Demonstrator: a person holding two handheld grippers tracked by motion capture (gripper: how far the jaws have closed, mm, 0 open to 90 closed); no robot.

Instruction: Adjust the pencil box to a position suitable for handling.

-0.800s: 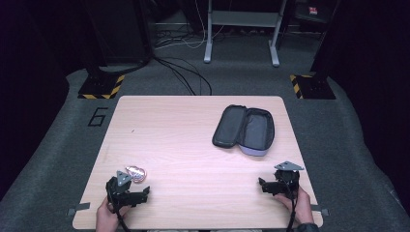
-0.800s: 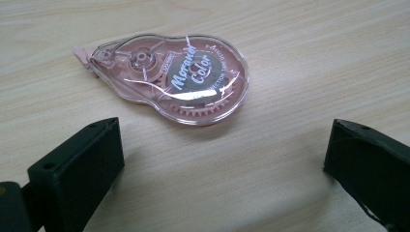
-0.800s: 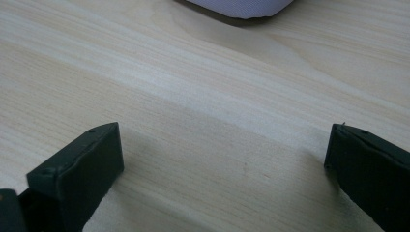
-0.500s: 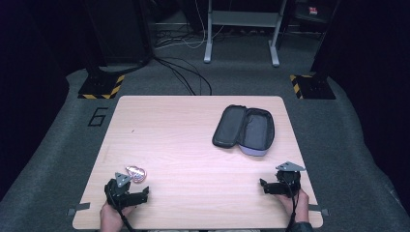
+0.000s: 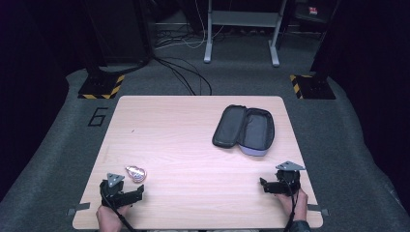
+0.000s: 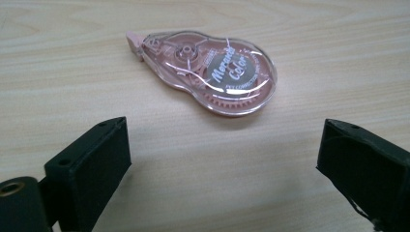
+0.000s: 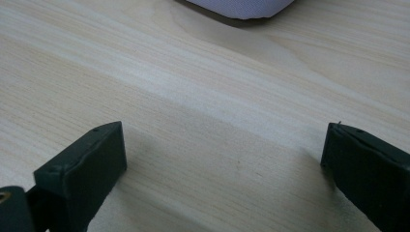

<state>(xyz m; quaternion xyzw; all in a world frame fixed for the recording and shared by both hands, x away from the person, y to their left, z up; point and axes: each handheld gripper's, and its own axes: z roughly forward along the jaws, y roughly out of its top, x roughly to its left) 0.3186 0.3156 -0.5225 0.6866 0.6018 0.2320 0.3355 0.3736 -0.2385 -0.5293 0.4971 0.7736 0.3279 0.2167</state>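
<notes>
A pink see-through correction tape dispenser (image 5: 136, 173) (image 6: 212, 72) lies flat on the wooden table (image 5: 193, 135), near its front left. My left gripper (image 5: 137, 192) (image 6: 222, 145) rests just in front of the dispenser, open, with bare wood between its jaws. At the table's right a dark zip case (image 5: 244, 129) lies open, and its pale outer edge (image 7: 241, 7) shows at the top of the right gripper view. My right gripper (image 5: 265, 184) (image 7: 222, 150) sits open near the front right edge, short of the case, holding nothing.
A hand holds each gripper at the table's front edge. The floor around the table is grey carpet with black cables (image 5: 183, 72), a metal stand frame (image 5: 241, 34) behind, and yellow-black striped bases (image 5: 99, 89) at both far corners.
</notes>
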